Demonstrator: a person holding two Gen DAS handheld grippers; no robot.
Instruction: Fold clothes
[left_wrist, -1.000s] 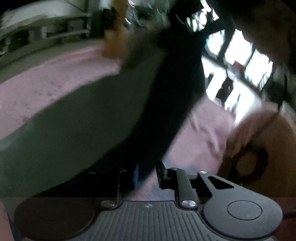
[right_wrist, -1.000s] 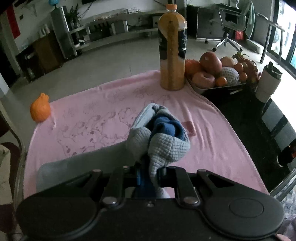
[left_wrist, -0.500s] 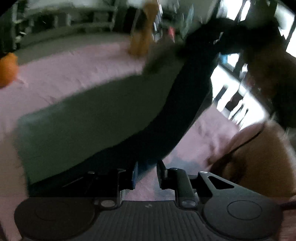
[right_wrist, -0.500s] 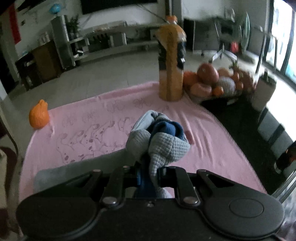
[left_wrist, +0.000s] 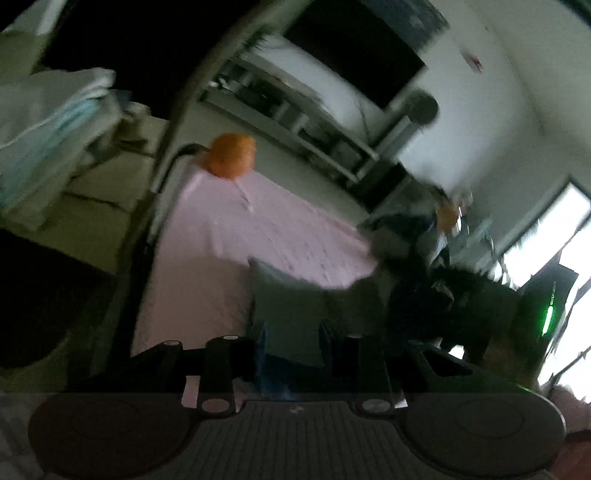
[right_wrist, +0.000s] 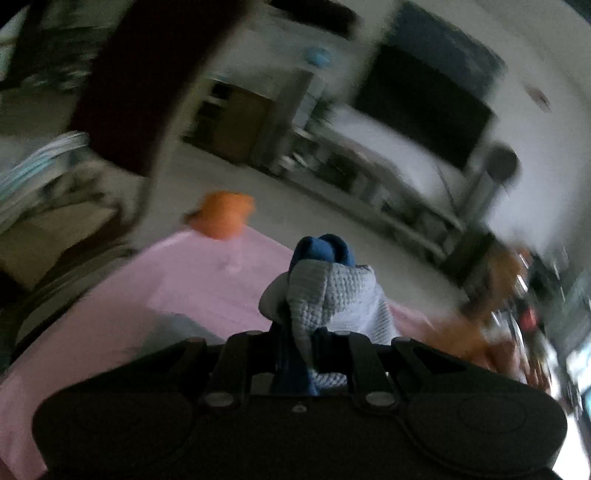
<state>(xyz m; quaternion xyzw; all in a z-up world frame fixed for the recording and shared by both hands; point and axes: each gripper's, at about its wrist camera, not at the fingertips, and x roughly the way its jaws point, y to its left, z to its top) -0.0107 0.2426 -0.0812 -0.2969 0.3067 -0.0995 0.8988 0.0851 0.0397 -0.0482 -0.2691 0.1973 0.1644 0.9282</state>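
Note:
A grey knit garment with a blue lining (right_wrist: 332, 295) is bunched up over the pink tablecloth (right_wrist: 184, 295), and my right gripper (right_wrist: 299, 343) is shut on that bunch. In the left wrist view the rest of the grey garment (left_wrist: 295, 306) lies flat on the pink cloth (left_wrist: 229, 236). Its near edge reaches between the fingers of my left gripper (left_wrist: 291, 343). The left jaws stand apart, and the cloth looks loose between them. Both views are tilted and blurred.
An orange toy (left_wrist: 231, 155) (right_wrist: 223, 216) sits at the table's far corner. A metal chair frame (left_wrist: 147, 206) and a stack of light cloths (left_wrist: 48, 122) stand to the left. An orange bottle (left_wrist: 447, 216) is at the far right.
Both views have swung left and tilted. The left jaws are wider apart, and the garment has dropped from hanging in front of that camera to lying on the table. The right gripper keeps its hold.

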